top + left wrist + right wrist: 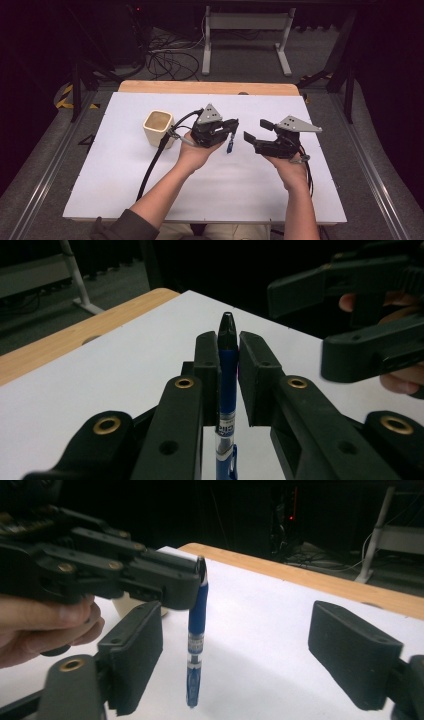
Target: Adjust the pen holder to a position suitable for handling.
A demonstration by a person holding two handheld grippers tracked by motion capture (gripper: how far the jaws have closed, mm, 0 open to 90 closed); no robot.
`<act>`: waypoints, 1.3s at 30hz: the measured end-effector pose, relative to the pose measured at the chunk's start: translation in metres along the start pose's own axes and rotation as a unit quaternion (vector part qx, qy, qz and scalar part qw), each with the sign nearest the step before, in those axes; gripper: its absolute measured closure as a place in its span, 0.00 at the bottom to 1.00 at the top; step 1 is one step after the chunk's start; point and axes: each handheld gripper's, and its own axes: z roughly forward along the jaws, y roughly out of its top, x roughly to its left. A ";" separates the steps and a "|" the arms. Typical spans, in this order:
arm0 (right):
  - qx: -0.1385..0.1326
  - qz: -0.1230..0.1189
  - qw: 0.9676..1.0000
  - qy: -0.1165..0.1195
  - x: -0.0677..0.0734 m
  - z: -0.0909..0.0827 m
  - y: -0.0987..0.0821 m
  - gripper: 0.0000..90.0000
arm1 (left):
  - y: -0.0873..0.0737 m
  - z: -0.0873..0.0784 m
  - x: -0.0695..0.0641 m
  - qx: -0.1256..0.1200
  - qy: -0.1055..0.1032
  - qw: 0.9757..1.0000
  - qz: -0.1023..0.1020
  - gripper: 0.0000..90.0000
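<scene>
High view has my left gripper (231,131) clamped near the top of the blue plastic pen w/ black cap (230,145), hanging above the white table (210,190), so my right gripper (256,131), jaws apart, should close squarely on the barrel w/o knocking it.

Black two-jaw left gripper (231,131) and right gripper (254,132), each topped by a grey three-cornered plate with small dark holes. Flat rectangular black pads (354,652). Brass-ringed rivets (184,383) along linkage arms. Thick black cable (152,162) trailing from left unit. Dark olive sleeve (122,227), pushed up, on left arm; right forearm bare.
</scene>
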 end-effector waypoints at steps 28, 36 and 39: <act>0.010 0.001 0.999 0.037 0.012 0.028 -0.012 0.58 | 0.010 -0.009 -0.007 -0.045 -0.007 0.999 -0.010 0.89; 0.003 0.002 0.999 0.039 0.014 0.031 -0.013 0.66 | 0.011 -0.011 -0.008 -0.055 -0.010 0.998 -0.011 0.89; 0.004 0.002 0.999 0.041 0.015 0.032 -0.013 0.67 | 0.012 -0.012 -0.008 -0.058 -0.012 0.998 -0.011 0.89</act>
